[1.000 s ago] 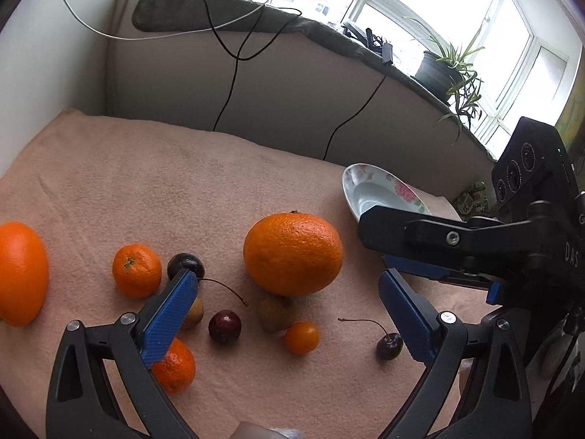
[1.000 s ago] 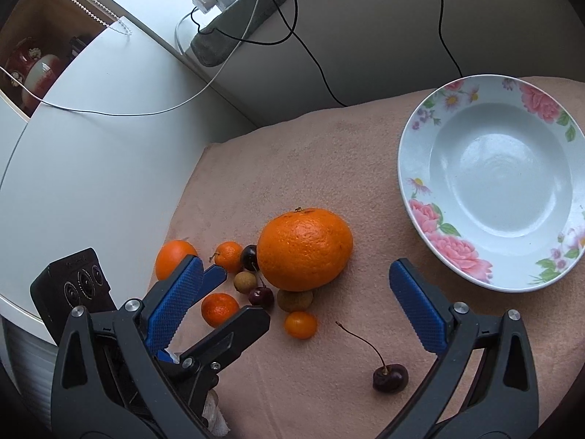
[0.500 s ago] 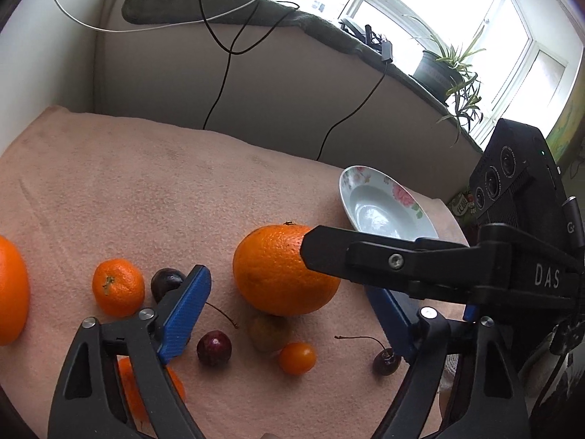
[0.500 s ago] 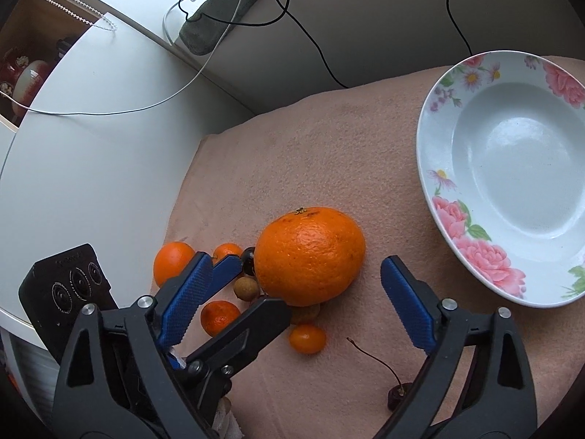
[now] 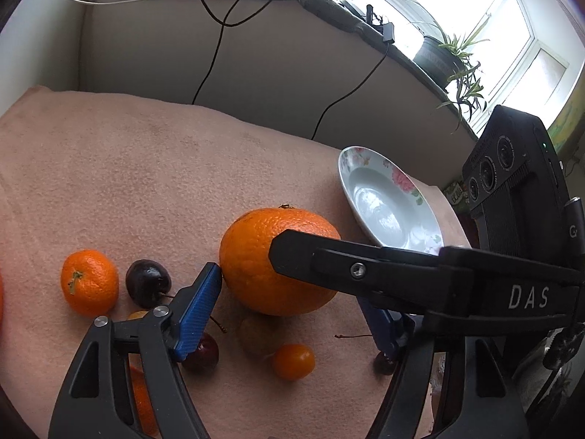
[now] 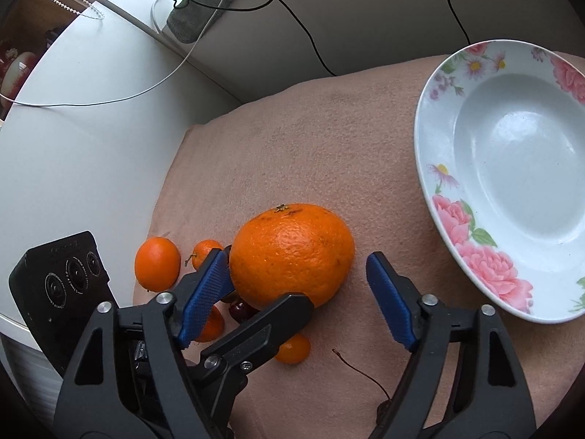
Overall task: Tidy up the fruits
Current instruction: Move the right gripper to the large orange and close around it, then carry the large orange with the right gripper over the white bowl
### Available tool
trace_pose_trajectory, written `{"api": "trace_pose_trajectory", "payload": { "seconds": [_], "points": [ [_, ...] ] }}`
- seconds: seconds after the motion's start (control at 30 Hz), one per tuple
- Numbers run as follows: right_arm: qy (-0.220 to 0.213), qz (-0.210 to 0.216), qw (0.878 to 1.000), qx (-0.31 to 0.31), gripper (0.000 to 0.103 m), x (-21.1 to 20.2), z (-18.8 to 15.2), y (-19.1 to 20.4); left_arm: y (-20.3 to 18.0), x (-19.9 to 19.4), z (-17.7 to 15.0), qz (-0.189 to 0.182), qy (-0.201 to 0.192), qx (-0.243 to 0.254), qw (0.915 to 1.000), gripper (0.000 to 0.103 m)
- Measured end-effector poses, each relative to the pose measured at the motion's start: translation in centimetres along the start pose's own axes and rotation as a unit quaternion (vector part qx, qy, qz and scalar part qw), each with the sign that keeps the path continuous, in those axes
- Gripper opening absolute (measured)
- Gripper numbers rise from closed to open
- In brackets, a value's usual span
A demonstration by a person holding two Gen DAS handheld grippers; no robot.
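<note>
A large orange point(image 5: 256, 267) lies on the pink cloth, left of a floral plate point(image 5: 387, 197) that holds nothing. My right gripper point(image 6: 298, 292) straddles the orange point(image 6: 292, 252) with its jaws closing. Its left pad point(image 6: 206, 292) is at the peel and its right pad point(image 6: 389, 296) stands a little off. My left gripper point(image 5: 289, 314) is just short of the orange, jaws closing too, with only small fruit under them. Its left pad point(image 5: 197, 311) tip is near the peel. The right gripper's black finger point(image 5: 402, 270) crosses in front and hides part of the left gripper's right pad.
Around the orange lie a mandarin point(image 5: 89, 281), dark cherries point(image 5: 148, 283), a small orange fruit point(image 5: 292, 362) and a brownish fruit point(image 5: 256, 333). Black cables point(image 5: 215, 36) hang down the back wall. A white cabinet point(image 6: 91, 146) borders the cloth in the right wrist view.
Both pairs of jaws have narrowed. The right gripper has sunk toward the orange, so that it now sits between the pads. The right gripper's finger now crosses the orange in the left wrist view.
</note>
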State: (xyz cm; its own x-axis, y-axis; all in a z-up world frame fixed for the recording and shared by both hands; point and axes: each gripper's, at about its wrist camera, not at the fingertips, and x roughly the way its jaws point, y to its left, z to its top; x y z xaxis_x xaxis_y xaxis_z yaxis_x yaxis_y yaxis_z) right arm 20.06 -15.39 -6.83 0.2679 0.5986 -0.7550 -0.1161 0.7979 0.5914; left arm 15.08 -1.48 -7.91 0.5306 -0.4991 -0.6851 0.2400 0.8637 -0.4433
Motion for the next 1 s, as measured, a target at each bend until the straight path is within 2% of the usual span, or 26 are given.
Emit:
{"api": "trace_pose_trajectory", "payload": {
  "seconds": [0.53,1.0],
  "points": [
    [-0.018,-0.018,0.999,-0.034,0.074,-1.0,-0.8,0.7,-1.2,-0.9,-0.3,0.013,-0.015,0.024,0.9995,0.069],
    [-0.054,-0.02,0.997,-0.041,0.074,-5.4,-0.6,0.3,-4.7,-1.4,0.7,0.009,-0.035,0.054,0.9979,0.069]
  ]
}}
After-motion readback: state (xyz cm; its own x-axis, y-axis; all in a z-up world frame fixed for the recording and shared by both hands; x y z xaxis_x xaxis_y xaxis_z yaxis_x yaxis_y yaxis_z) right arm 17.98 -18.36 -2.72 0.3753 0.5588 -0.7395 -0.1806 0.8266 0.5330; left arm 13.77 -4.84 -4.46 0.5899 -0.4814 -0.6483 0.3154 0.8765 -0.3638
